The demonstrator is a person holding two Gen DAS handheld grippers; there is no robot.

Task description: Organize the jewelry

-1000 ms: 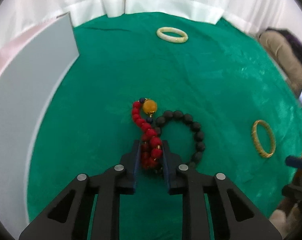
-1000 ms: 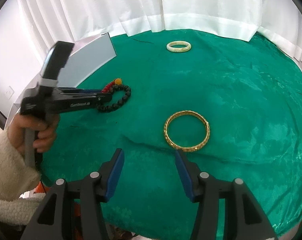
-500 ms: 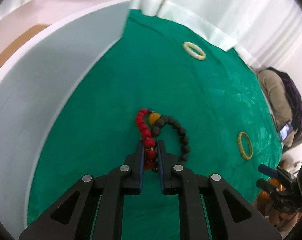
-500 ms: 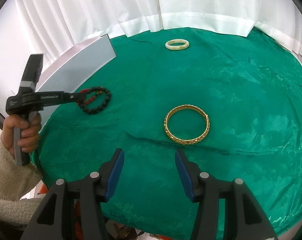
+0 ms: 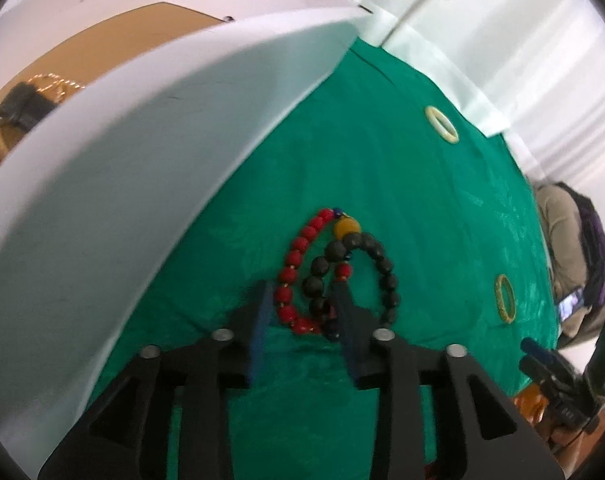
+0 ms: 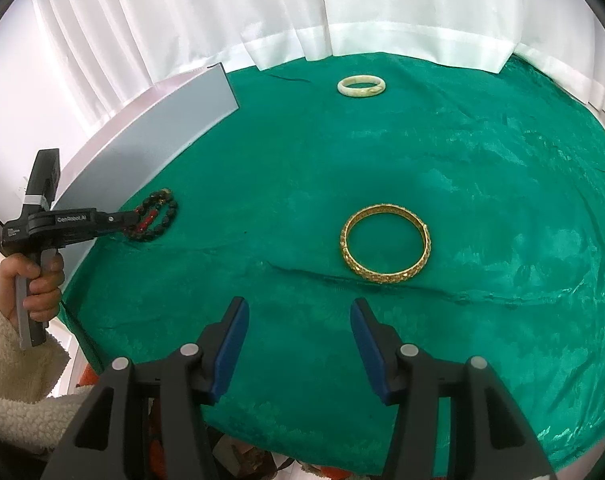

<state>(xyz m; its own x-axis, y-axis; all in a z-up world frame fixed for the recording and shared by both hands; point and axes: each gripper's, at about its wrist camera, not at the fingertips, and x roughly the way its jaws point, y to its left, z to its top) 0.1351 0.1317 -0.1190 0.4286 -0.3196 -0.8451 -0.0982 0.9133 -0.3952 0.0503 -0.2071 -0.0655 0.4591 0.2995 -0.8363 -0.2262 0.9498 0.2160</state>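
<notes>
A red bead bracelet (image 5: 298, 252) with an amber bead (image 5: 346, 227) and a black bead bracelet (image 5: 386, 276) lie tangled on the green cloth (image 5: 382, 168), close beside the white box wall (image 5: 142, 184). My left gripper (image 5: 302, 300) straddles their near ends; its jaws are opening and the pads no longer squeeze the beads. The right wrist view shows the same bead bracelets (image 6: 156, 216) at the left gripper (image 6: 130, 224), held by a hand. My right gripper (image 6: 298, 332) is open with nothing in it, a little short of the gold bangle (image 6: 385, 245).
A cream bangle (image 6: 361, 86) lies at the far side of the cloth. The white box (image 6: 162, 128) runs along the left edge; inside it I see a gold chain (image 5: 58, 80) and a dark item (image 5: 22, 106). White curtains hang behind. The cloth's front edge is just under my right gripper.
The left gripper carried both bead bracelets leftward up to the white box, rolling as it went. Its jaws, shut on the beads before, have spread apart. The right gripper stayed still.
</notes>
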